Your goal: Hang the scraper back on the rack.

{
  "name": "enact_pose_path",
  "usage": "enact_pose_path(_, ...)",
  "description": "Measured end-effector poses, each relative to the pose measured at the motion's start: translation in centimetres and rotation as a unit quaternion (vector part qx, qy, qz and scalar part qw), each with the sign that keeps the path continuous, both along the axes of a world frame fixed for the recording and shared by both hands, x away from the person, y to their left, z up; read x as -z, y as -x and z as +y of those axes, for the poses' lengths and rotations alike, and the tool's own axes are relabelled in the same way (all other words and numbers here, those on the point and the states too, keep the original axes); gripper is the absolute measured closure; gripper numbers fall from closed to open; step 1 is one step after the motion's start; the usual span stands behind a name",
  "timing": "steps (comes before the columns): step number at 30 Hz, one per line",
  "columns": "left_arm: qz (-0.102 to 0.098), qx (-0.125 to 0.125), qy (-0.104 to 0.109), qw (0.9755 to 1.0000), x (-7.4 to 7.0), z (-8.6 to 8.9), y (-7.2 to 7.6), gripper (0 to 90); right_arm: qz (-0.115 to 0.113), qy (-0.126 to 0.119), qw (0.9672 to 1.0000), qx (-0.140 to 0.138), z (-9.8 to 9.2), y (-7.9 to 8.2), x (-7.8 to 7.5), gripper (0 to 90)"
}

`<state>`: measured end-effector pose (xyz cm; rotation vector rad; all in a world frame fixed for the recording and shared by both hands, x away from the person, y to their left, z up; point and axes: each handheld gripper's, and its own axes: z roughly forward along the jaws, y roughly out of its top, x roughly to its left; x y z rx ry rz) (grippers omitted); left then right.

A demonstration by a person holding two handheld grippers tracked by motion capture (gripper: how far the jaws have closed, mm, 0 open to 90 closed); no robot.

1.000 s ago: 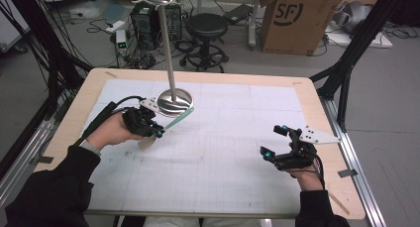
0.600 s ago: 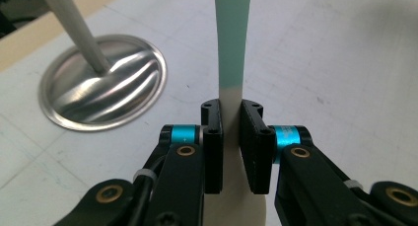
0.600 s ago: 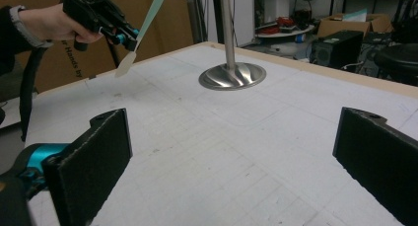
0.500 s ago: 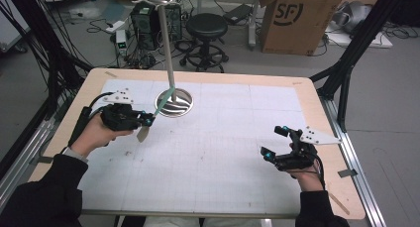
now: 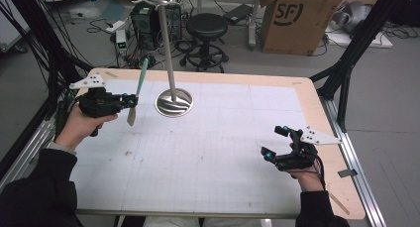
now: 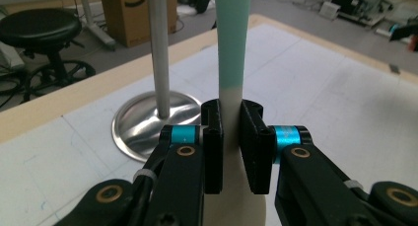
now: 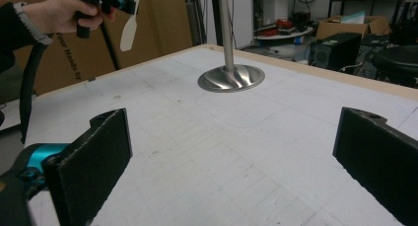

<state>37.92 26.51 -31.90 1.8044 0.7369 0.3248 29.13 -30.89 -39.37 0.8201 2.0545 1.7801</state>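
Currently noted, left to right, all places taken from the steel stand (image 5: 173, 102). Left of the stand base, raised off the table (image 5: 223, 152): left gripper (image 5: 132, 101), jaws clamped on the spatula (image 5: 137, 90) at the join of its cream blade and teal handle. Spatula upright, slightly tilted — handle up, blade down, clear of the mat, close beside the stand's pole but not touching it. Same grip confirmed in the left gripper view: pads pressed on both sides of the spatula (image 6: 231, 63), stand base (image 6: 157, 122) just behind. Well to the right of the stand, near the table's front edge: right gripper (image 5: 275, 145), low over the mat — jaws spread wide apart in the right gripper view, nothing between them.
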Motion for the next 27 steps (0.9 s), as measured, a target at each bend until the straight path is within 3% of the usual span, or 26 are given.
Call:
enact_pose_path(8, -0.018, -0.008, 0.0, 0.9998, -2.1, 1.1, -1.2, 80.4, 0.0, 0.003, 1.0, 0.001, -0.1, -0.1, 0.1, 0.5)
enact_pose_path(13, -0.022, -0.007, 0.017, 0.9996, -3.4, 1.5, -2.1, 80.4, 0.001, 0.001, 1.0, 0.003, -0.2, -0.1, 0.1, 0.5)
enact_pose_path(22, -0.035, -0.029, 0.012, 0.9989, -4.8, 1.1, -2.9, 80.4, -0.001, -0.004, 1.0, 0.005, -0.7, 0.1, 0.0, 0.5)
enact_pose_path(27, -0.049, -0.036, 0.02, 0.998, -6.4, 0.6, -3.4, 80.4, -0.001, -0.006, 1.0, 0.005, -0.8, 0.2, -0.2, 0.5)
